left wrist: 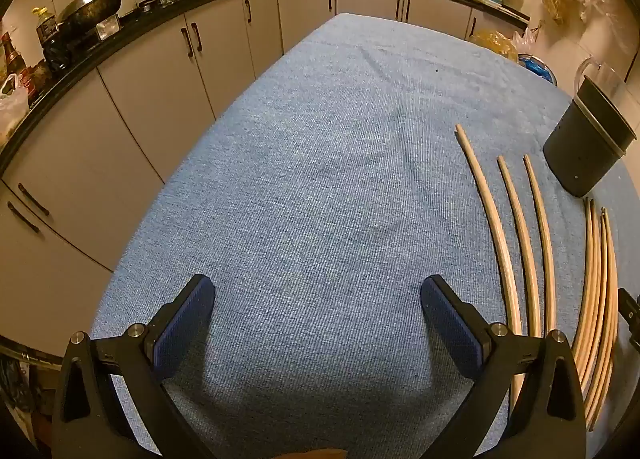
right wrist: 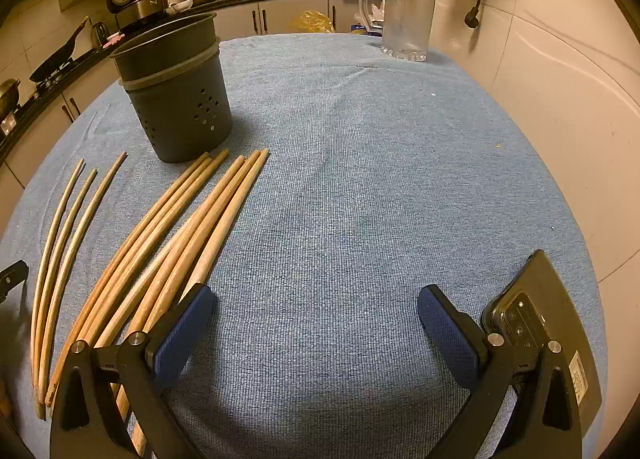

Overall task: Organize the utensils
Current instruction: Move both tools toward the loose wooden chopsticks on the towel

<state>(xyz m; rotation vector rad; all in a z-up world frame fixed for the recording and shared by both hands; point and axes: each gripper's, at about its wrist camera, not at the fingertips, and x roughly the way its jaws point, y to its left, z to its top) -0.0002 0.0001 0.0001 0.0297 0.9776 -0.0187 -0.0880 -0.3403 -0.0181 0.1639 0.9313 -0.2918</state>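
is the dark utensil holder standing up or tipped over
Standing up. The holder sits on its base on the blue cloth, rim facing up, with the chopsticks lying on the cloth in front of it.

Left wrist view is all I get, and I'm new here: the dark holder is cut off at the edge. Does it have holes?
Observer: Yes, the dark holder has round holes low on its side and stands upright.
Operator: Anything beyond it?
Observer: A clear glass pitcher stands at the far edge of the blue cloth.
Operator: Anything near the right gripper?
Observer: A dark phone lies beside the open right gripper.
Operator: How many chopsticks?
Observer: Nine chopsticks, all lying on the cloth.
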